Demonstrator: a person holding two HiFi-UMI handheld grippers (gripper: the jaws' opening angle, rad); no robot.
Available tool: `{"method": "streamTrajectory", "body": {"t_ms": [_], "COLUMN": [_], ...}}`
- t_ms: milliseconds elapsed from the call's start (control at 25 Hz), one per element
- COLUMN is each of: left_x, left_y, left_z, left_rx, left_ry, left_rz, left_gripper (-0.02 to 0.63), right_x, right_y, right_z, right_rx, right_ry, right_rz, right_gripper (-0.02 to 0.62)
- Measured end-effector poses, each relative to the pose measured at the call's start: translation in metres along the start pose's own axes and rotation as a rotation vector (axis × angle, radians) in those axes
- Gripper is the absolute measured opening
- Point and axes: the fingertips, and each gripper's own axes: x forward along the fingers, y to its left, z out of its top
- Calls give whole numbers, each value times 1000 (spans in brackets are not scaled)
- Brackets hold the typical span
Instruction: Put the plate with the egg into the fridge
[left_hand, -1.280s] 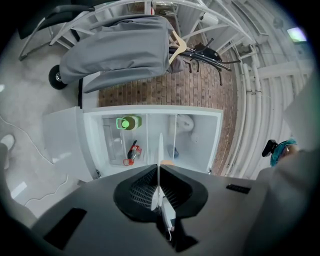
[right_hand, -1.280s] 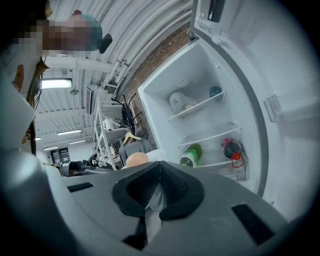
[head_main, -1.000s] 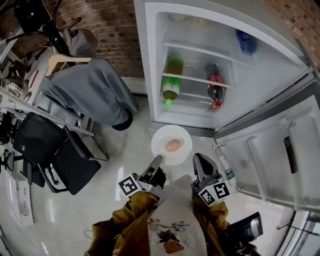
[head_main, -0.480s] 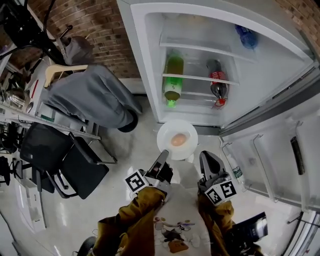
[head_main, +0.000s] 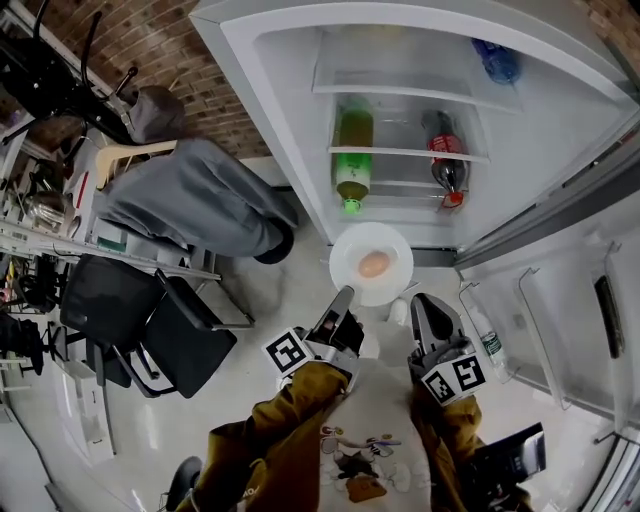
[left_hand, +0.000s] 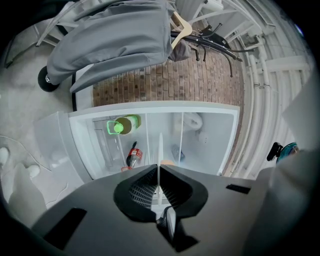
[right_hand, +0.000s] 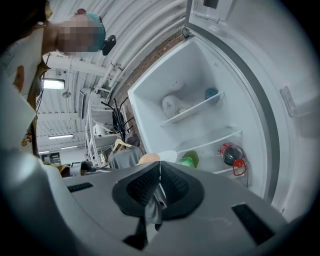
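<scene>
Head view showed one plate (head_main: 349, 250) bearing one egg (head_main: 374, 264), held before the open fridge (head_main: 296, 120) by two tools: left tool (head_main: 343, 296) pinching its rim, right tool (head_main: 419, 302) apparently likewise; three bottles (head_main: 353, 150) stood inside.

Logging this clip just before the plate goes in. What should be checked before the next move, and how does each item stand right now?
1. Fridge door open: ok.
2. Left gripper shut on the plate: ok, the rim runs between its closed jaws.
3. Right gripper shut on the plate rim: ok.
4. Egg near the plate's middle: ok.
5. Room on a shelf between the green bottle and the cola bottle: cannot tell.
6. Plate inside the fridge: not ok, it hangs outside, in front of the opening.
</scene>
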Motion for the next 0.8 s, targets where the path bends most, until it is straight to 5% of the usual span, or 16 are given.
{"method": "streamTrajectory", "body": {"t_ms": [800], "left_x": [80], "left_y": [3], "left_z": [10], "left_rx": [-22], "left_ry": [1], "left_rz": [19], "left_gripper": [20], "right_x": [42], "right_y": [-38], "right_z": [28], "right_rx": [-38], "right_ry": [28], "right_rz": [48], "right_gripper": [6]}}
